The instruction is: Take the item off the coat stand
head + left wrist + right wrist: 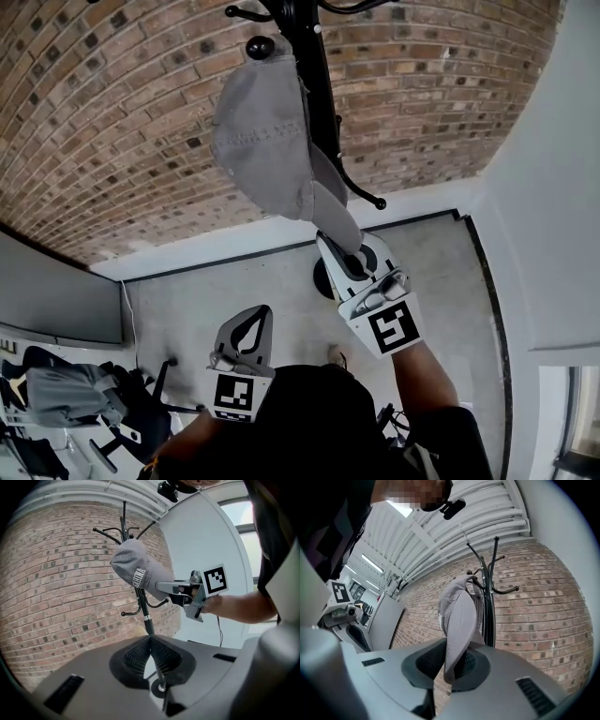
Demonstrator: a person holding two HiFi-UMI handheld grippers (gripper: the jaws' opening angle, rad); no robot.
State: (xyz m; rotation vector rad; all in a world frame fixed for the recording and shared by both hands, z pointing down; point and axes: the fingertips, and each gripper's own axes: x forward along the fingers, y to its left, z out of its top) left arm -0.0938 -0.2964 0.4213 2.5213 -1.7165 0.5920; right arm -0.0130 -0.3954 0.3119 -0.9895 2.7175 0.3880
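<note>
Nearest the head camera, the person's dark clothing (323,427) fills the lower edge of the head view. Beyond it, in descending order of size: a brick wall (112,112) occupies the upper left, meeting a white wall (553,187) at the right and a grey floor (441,272) below, along a white skirting (234,239). The black coat stand (319,94) rises close to the brick wall, its pole upright and its curved hooks ending in round knobs. A grey cap (267,141) hangs from the upper hooks with its crown beside the pole and its brim pointing down and away from the stand, toward the person. The cap's side carries pale lettering, too small to read. The right gripper (339,248), raised on a bare forearm (429,380), has its jaws clamped on the tip of that brim. In the right gripper view the brim passes edge-on between the ribbed black pads (426,660), which press on it from either side. The cap is still on the stand, not yet lifted clear. The left gripper (253,314) is held lower and to the left, well apart from cap and stand. Its jaws are together with nothing between them, and in the left gripper view the stand's pole appears beyond their tips.
</note>
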